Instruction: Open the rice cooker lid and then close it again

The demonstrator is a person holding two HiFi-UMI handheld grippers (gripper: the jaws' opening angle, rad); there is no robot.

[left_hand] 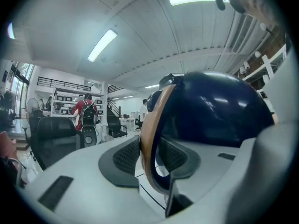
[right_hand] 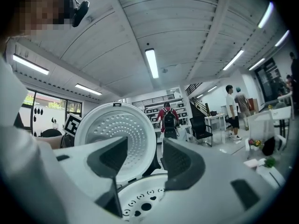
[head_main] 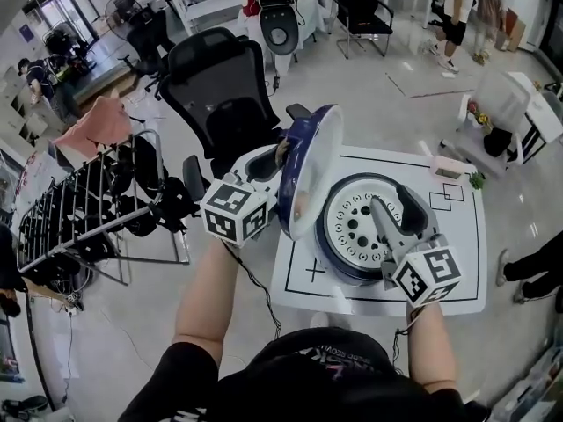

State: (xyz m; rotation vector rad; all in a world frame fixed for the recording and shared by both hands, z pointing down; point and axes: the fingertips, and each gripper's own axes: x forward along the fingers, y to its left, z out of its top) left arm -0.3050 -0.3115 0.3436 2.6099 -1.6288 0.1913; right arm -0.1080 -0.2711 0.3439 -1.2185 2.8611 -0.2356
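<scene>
Navy lid (head_main: 310, 170) is standing nearly upright, white inner face facing the rice cooker body (head_main: 327, 255), which is sitting on the white mat (head_main: 457, 275). Logging the grip now? (A)

Logging. Left gripper (head_main: 280, 156) is pinching the lid's rim, pads (left_hand: 125, 157) pressing on either side of the tan edge band (left_hand: 146, 139). Right gripper (head_main: 378, 207) is hovering over the perforated inner plate (head_main: 356, 227), fingers (right_hand: 110, 160) standing a narrow way apart and holding nothing. (B)

How is the lid likely handling? (A)

Judging it stiff and fairly light, swinging only about its hinge. The glossy shell is looking slippery, so the rim is seeming a better hold than the dome. A sprung hinge may be pushing back, so I am expecting the closing to need steady downward pressure until the latch is catching. (B)

Anything worrying you? (A)

Pads sliding off the thin rim, lid dropping hard onto the body (B)
</scene>
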